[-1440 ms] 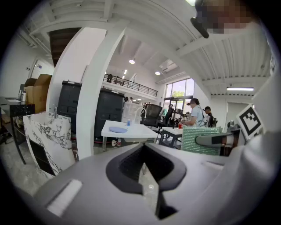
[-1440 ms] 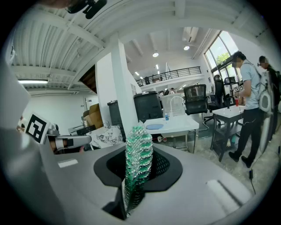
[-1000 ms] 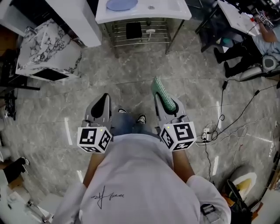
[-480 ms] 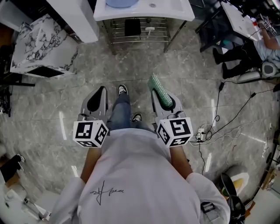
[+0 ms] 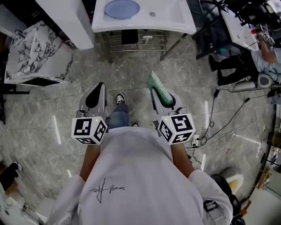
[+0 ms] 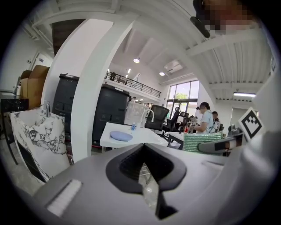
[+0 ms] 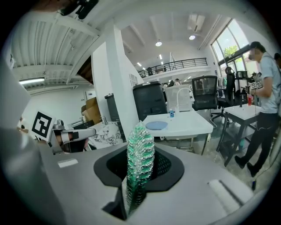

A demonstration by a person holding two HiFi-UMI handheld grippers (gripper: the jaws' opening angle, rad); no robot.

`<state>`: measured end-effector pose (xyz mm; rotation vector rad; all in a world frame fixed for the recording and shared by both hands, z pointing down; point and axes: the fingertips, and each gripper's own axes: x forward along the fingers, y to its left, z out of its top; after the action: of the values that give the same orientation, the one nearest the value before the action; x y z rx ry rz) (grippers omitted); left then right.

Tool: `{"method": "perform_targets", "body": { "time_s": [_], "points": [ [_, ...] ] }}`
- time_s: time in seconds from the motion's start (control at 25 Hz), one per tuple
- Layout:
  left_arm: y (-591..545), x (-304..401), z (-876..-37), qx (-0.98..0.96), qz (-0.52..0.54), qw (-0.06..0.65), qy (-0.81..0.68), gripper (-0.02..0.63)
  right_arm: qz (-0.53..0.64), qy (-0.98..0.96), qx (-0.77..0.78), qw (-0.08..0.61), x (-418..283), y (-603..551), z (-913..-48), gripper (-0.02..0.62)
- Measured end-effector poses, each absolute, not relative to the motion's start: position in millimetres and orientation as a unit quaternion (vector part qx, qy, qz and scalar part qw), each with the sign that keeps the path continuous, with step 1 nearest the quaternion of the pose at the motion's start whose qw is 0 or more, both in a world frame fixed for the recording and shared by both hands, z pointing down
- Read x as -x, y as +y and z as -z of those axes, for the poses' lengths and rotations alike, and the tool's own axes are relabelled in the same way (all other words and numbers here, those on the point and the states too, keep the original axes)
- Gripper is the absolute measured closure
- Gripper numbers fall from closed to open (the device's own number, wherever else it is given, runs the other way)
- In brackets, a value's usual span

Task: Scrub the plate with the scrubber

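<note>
Standing well short of the bench (image 5: 175, 19), the person carries both tongs low and level in front of the body, tips pointing ahead. The right tongs (image 5: 168, 103) are clamped on the lower end of the green scrubber (image 5: 157, 88), which stands edge-on between the jaws with most of its knobbly length sticking out past the tips. That grip probably leaves plenty of working face free for rubbing. The left tongs (image 5: 96, 91) are closed down tight with nothing between the jaws, most likely kept free to steady the dish later.

The blue plate (image 5: 122, 8) lies flat on the white bench, far ahead of both tongs and roughly in line with the gap between them. It sits near the bench's left end and back from the front edge.

Between the tongs and the bench there is only bare marble floor (image 5: 131, 70), so the way forward looks open. A wire rack (image 5: 136, 37) sits under the bench top. Ahead and left of the left tongs stand a white pillar (image 5: 66, 19) and a marbled block (image 5: 35, 48), which narrow that side. Cables (image 5: 228, 118) trail on the floor to the right of the right tongs, off the direct line.
</note>
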<state>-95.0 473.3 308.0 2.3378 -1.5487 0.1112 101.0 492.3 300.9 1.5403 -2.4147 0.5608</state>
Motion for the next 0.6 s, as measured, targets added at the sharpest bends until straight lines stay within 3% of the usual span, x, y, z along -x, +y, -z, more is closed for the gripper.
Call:
{"method": "perform_targets", "body": {
  "time_s": [0.6],
  "points": [
    [348.7, 156.7, -305.1, -0.834, -0.031, 0.167, -0.526, 0.554, -0.176, -0.828, -0.512, 0.147, -33.5, 376.3, -290.1, 0.545]
  ]
}}
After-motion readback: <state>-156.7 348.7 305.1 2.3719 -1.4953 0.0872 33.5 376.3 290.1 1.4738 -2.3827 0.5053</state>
